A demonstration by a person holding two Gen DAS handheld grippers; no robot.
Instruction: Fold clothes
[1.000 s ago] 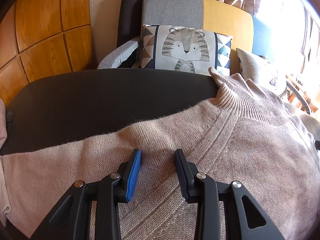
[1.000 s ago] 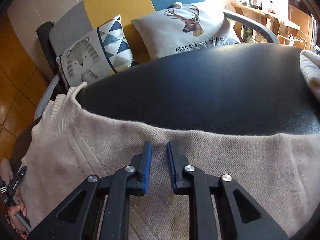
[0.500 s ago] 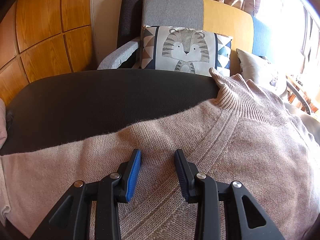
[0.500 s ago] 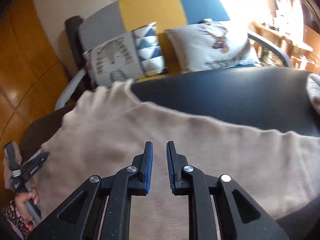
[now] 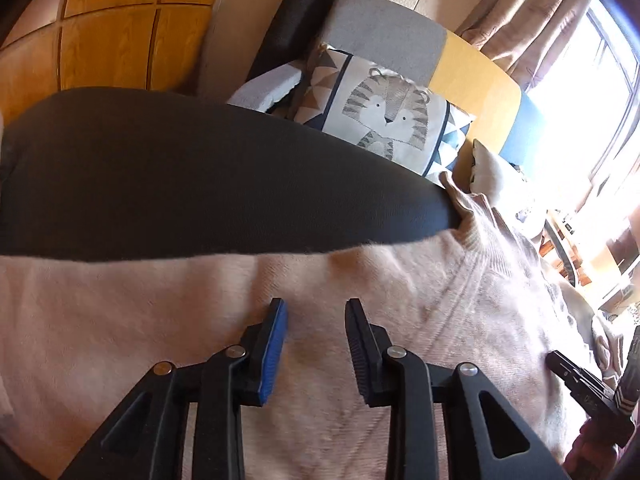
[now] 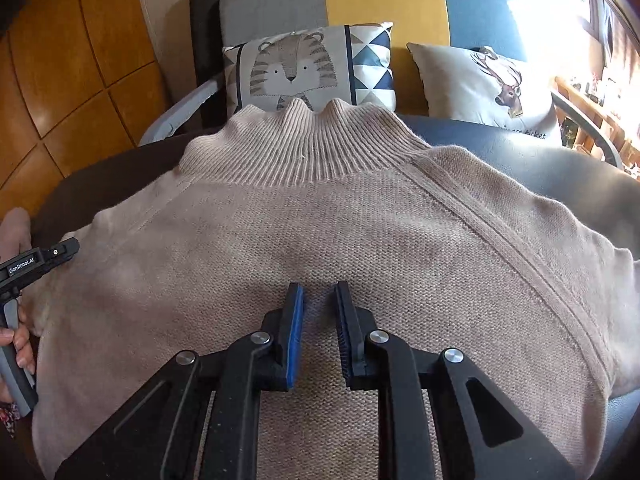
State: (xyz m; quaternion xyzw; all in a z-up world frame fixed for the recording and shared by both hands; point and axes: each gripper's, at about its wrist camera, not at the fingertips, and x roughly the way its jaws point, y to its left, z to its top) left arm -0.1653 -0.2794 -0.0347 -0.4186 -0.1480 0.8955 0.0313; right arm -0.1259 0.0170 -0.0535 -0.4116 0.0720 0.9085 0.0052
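In your left wrist view, the left gripper [image 5: 316, 328] hangs over the beige sweater [image 5: 160, 320] spread on the dark table [image 5: 200, 184], jaws closing, gripping nothing. In your right wrist view, the right gripper [image 6: 319, 320] stands narrowly parted above the sweater's middle; "GenRobot.AI" marks the left tool.

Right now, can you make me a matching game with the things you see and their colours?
Things:
1. sweater
2. tiger pillow
3. deer pillow
4. table top

Colours or looks:
A. black
B. plain pale cloth around the animal
C. beige knit
D. blue and white triangles beside the animal

Pairs: 1-C, 2-D, 3-B, 4-A
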